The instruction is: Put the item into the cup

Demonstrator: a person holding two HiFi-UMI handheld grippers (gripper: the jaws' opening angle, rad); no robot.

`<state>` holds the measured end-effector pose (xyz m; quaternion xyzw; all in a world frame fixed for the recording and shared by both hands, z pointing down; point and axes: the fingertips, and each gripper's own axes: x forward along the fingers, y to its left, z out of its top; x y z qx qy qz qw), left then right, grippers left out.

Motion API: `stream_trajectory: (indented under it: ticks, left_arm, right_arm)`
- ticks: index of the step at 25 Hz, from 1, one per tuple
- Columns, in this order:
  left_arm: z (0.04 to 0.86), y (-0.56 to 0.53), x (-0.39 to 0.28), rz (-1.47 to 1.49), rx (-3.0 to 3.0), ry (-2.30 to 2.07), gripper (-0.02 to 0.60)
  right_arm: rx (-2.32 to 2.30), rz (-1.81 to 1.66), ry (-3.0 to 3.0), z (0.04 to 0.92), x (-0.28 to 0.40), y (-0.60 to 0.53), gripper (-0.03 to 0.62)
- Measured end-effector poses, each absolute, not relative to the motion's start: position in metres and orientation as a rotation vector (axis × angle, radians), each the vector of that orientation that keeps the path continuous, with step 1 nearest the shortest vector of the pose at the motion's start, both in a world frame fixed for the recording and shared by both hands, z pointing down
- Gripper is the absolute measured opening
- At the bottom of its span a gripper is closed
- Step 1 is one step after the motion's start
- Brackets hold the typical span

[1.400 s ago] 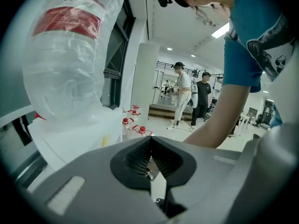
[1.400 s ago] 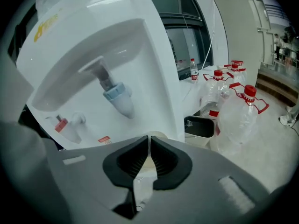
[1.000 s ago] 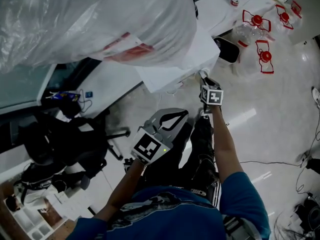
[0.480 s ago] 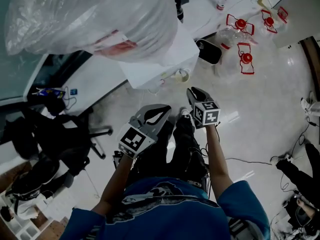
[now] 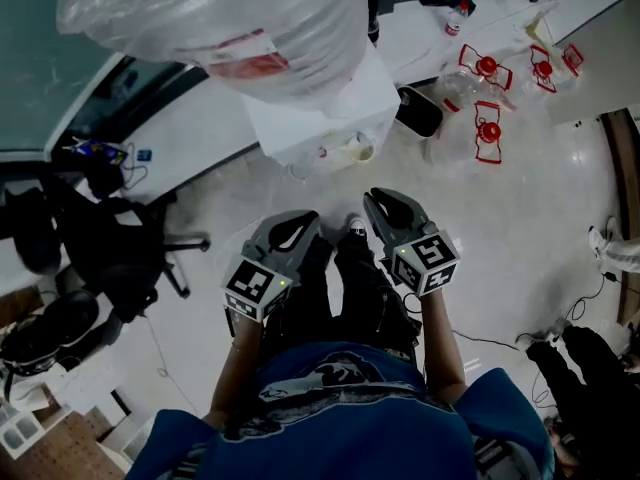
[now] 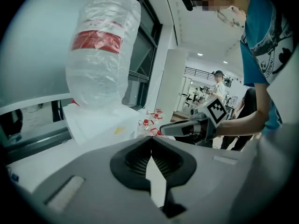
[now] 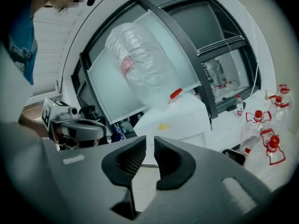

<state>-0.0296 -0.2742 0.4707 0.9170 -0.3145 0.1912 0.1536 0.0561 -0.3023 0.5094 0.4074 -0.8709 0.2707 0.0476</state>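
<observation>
Both grippers are held close to the person's body, above the floor and short of the white table (image 5: 200,133). My left gripper (image 5: 297,230) (image 6: 151,141) is shut, its tips touching with nothing between them. My right gripper (image 5: 381,204) (image 7: 150,141) stands open by a narrow gap and is empty. A small pale cup (image 5: 358,149) sits at the table's near edge, well ahead of both grippers. I cannot see what is inside it. Each gripper shows in the other's view: the right gripper (image 6: 187,127) and the left gripper (image 7: 77,127).
A big clear plastic bag (image 5: 230,18) lies on a white box (image 5: 320,113) on the table. Several clear bottles with red caps (image 5: 487,68) and a black object (image 5: 418,111) stand to the right. A dark office chair (image 5: 110,253) is at the left, and cables (image 5: 500,343) lie on the floor.
My right gripper has drawn back from the table edge near the cup toward the body. The left gripper has also come slightly nearer, and the head view has shifted.
</observation>
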Motion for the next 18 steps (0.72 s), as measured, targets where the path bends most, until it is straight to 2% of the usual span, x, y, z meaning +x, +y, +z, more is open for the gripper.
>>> stream_trajectory:
  ticks: [18]
  left_arm:
    - [0.446,-0.180,-0.086,0.436,2.592,-1.130,0.012]
  right_arm:
    - [0.965,0.763,-2.798,0.461,-0.025,-0.213,0.046]
